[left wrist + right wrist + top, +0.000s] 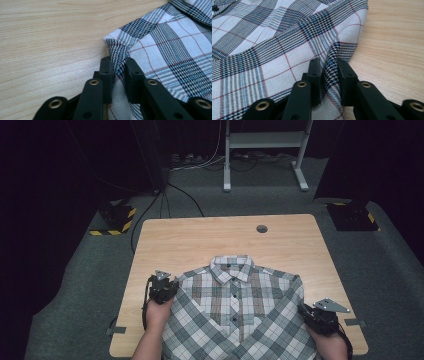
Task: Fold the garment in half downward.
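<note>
From the high view, the plaid shirt (pixel 235 310) lies flat, buttoned, collar away from the person, on the near half of the wooden table (pixel 200 240). The left gripper (pixel 167 289) sits at its left edge, the right gripper (pixel 310 312) at its right edge.

Left gripper view: the jaws pinch a fold of the shirt's (pixel 162 50) edge, bare table (pixel 50 37) beside it.

Right gripper view: same deal, clamped on a raised fold of shirt (pixel 274 45).
</note>
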Motion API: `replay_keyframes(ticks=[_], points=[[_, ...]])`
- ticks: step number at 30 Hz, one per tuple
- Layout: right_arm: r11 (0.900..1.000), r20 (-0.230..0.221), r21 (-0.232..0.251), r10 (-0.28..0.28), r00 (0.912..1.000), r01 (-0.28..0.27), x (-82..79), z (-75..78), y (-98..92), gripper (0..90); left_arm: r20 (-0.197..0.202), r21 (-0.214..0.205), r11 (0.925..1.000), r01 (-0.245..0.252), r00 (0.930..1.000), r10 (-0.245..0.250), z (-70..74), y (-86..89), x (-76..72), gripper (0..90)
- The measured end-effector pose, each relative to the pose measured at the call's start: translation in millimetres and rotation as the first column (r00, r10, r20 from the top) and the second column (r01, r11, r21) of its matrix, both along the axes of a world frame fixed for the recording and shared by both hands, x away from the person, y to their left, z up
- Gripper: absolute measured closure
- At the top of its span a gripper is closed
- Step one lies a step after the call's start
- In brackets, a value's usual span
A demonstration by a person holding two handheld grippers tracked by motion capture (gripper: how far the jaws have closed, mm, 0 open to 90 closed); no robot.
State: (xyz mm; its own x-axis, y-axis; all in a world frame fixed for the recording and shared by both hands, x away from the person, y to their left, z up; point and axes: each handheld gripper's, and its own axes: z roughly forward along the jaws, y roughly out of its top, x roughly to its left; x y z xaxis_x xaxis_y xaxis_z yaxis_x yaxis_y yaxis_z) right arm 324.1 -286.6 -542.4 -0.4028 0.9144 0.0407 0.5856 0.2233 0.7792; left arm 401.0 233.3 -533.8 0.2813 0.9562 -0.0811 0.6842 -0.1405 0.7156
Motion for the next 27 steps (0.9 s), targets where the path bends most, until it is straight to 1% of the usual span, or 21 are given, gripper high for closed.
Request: replay_keyframes(ticks=[1,2,3,4,5,6,7,8,9,10,11,14,17,19,21,22,23,24,25,26,27], points=[[1.0000,0.000,0.000,0.000,1.0000,0.000,0.0,0.0,0.0,73.3,0.000,0.000,1.0000,0.000,1.0000,0.000,0.0,0.0,0.0,81.7],[0.9998,-0.011,0.020,-0.007,0.9999,0.007,1.4,0.2,-2.2,67.5,0.001,-0.007,1.0000,0.003,1.0000,-0.003,-0.3,-0.3,0.0,83.1],[0.9998,-0.011,0.020,-0.007,0.9999,0.007,1.4,0.2,-2.2,67.5,0.001,-0.007,1.0000,0.003,1.0000,-0.003,-0.3,-0.3,0.0,83.4],[0.9998,-0.016,0.022,-0.001,0.9999,0.001,2.9,0.8,-3.9,61.8,0.000,-0.015,0.9999,0.004,1.0000,-0.004,-0.6,0.5,0.0,83.6],[0.9998,-0.019,0.019,-0.005,0.9998,0.005,3.2,1.7,-4.2,59.6,-0.001,-0.022,0.9998,0.004,1.0000,-0.004,-0.7,1.1,0.0,83.8],[0.9998,-0.019,0.019,-0.005,0.9998,0.005,3.2,1.7,-4.2,59.6,-0.001,-0.022,0.9998,0.004,1.0000,-0.004,-0.7,1.1,0.0,83.8],[0.9997,0.006,0.024,-0.005,1.0000,0.004,3.5,7.5,-5.9,55.4,-0.003,-0.025,0.9997,0.003,1.0000,-0.003,-0.6,1.1,0.1,83.8],[0.9993,0.017,0.035,-0.008,0.9998,0.008,4.4,11.5,-7.0,53.7,-0.002,-0.023,0.9997,0.003,1.0000,-0.004,-0.6,1.0,0.2,83.8],[0.9993,0.017,0.035,-0.008,0.9998,0.008,4.4,11.5,-7.0,53.7,-0.002,-0.023,0.9997,0.003,1.0000,-0.004,-0.6,1.0,0.2,83.8],[0.9987,0.033,0.049,-0.012,0.9994,0.011,8.1,20.8,-8.5,51.1,-0.004,-0.023,0.9997,0.002,1.0000,-0.002,-0.4,0.9,0.3,83.7],[0.9983,0.038,0.057,-0.015,0.9991,0.013,10.9,25.6,-8.8,49.1,-0.003,-0.022,0.9998,0.003,1.0000,-0.003,-0.5,0.9,0.3,83.7],[0.9991,0.049,0.042,-0.010,0.9987,0.008,22.2,37.2,-6.2,45.7,0.001,-0.019,0.9998,0.004,1.0000,-0.004,-0.7,0.7,-0.2,83.6],[0.9998,0.053,0.021,-0.005,0.9986,0.004,35.4,43.3,-0.7,43.3,-0.001,-0.019,0.9998,0.003,1.0000,-0.004,-0.5,0.7,0.0,83.5],[0.9999,0.048,-0.003,-0.014,0.9987,0.014,45.2,43.4,2.9,40.6,-0.003,-0.018,0.9998,0.002,1.0000,-0.002,-0.4,0.6,0.1,83.4],[0.9997,0.032,-0.012,-0.021,0.9993,0.021,55.4,39.9,4.6,40.4,-0.003,-0.019,0.9998,0.001,1.0000,-0.001,-0.3,0.6,0.2,83.3],[0.9997,0.032,-0.012,-0.021,0.9993,0.021,55.4,39.9,4.6,40.4,-0.003,-0.019,0.9998,0.001,1.0000,-0.001,-0.3,0.6,0.2,83.3],[0.9994,0.008,-0.016,-0.032,0.9995,0.032,65.2,34.2,6.2,39.4,-0.003,-0.023,0.9997,-0.001,1.0000,0.001,-0.5,0.7,0.1,83.2],[0.9993,-0.007,-0.017,-0.035,0.9994,0.035,69.5,31.2,7.3,39.4,-0.003,-0.024,0.9997,-0.001,1.0000,0.001,-0.5,0.8,0.1,83.2],[0.9991,-0.013,-0.025,-0.036,0.9993,0.035,72.8,29.1,7.9,39.4,-0.005,-0.024,0.9997,-0.001,1.0000,0.000,-0.4,1.0,0.2,83.2],[0.9982,-0.020,-0.036,-0.049,0.9986,0.048,78.2,25.9,8.6,39.2,-0.007,-0.025,0.9997,-0.001,1.0000,0.000,-0.2,1.0,0.4,83.0],[0.9980,-0.032,-0.035,-0.054,0.9980,0.052,82.4,23.6,8.1,39.8,-0.008,-0.023,0.9997,0.001,1.0000,-0.001,0.0,1.0,0.6,82.8]])
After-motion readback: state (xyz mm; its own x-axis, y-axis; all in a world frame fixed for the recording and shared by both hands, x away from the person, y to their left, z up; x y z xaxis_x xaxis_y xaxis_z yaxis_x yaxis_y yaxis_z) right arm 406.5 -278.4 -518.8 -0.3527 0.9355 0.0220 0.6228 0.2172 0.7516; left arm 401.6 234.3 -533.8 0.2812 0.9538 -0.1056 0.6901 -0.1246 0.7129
